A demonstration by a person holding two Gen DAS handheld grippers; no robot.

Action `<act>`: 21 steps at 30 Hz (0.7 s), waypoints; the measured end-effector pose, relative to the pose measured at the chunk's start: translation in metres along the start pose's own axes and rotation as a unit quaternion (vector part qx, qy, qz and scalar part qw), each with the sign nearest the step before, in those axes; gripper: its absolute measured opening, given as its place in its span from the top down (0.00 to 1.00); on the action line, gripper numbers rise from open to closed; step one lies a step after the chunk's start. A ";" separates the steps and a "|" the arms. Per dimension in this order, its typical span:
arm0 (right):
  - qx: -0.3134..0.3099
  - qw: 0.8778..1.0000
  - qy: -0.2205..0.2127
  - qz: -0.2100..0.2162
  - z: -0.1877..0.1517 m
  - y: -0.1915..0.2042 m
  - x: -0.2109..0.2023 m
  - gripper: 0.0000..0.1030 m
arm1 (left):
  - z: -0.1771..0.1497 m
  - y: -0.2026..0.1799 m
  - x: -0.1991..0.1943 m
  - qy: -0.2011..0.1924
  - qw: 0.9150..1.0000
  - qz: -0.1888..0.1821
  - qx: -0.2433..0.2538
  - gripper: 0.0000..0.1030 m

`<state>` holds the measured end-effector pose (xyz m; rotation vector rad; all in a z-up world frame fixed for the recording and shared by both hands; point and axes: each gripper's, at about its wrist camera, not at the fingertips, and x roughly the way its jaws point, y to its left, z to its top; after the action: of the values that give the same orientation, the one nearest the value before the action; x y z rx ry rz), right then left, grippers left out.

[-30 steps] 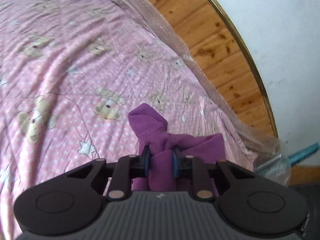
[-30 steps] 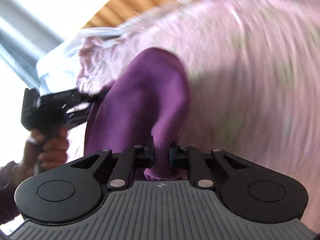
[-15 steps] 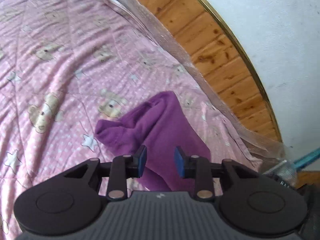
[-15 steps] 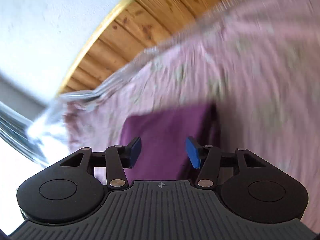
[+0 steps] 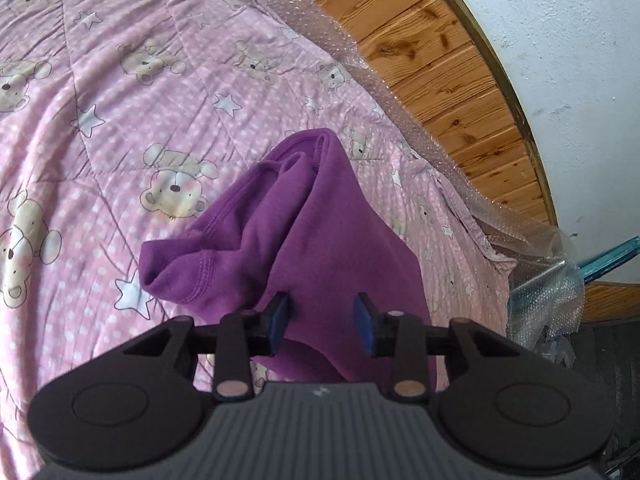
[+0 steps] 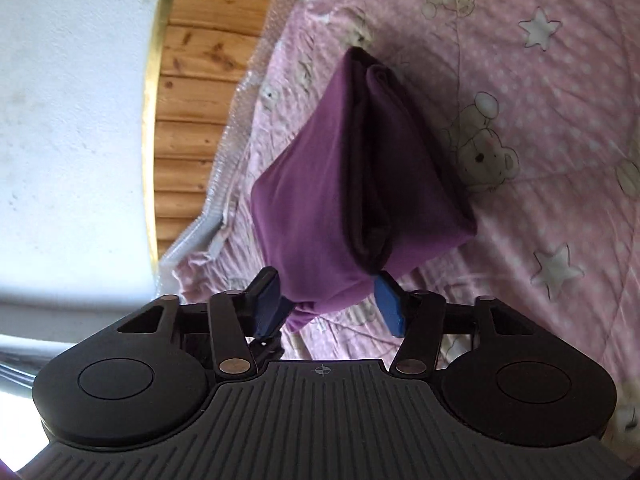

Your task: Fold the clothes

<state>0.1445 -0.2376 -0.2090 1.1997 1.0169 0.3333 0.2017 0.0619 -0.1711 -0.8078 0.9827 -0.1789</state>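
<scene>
Purple fleece garment (image 5: 320,216) folded thick on quilted bedspread (image 5: 120,80), left claw (image 5: 322,322) and right claw (image 6: 330,306) spread.

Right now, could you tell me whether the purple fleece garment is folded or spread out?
Folded: the purple fleece garment lies as a compact layered bundle on the pink bear-print quilt, stacked edges showing.

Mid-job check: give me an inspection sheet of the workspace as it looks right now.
Surface: pink quilted bedspread with bear and star print, wrinkled.
Job's things: folded purple fleece garment lying in a bundle near the bed edge.
Clutter: clear bubble wrap along the edge.
Grippers: left claw open over the garment; right claw open, garment corner between its jaws.
Cables: nothing seen.
Surroundings: wooden plank headboard, white wall.
</scene>
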 end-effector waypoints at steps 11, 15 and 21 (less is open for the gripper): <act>-0.182 0.976 -0.046 -0.106 0.010 0.054 0.016 0.92 | 0.000 -0.003 0.003 0.005 0.997 0.022 0.074 0.87; -0.259 0.948 -0.012 -0.183 -0.004 0.040 0.033 0.92 | -0.008 0.008 0.016 0.022 0.995 0.054 0.084 0.87; -0.295 0.932 -0.019 -0.207 -0.021 0.040 0.015 0.84 | -0.015 -0.001 -0.014 0.022 0.991 0.035 0.124 0.81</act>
<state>0.1472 -0.1997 -0.1807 0.4314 1.0094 0.2523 0.1818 0.0599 -0.1657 -0.5432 1.0066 -0.2531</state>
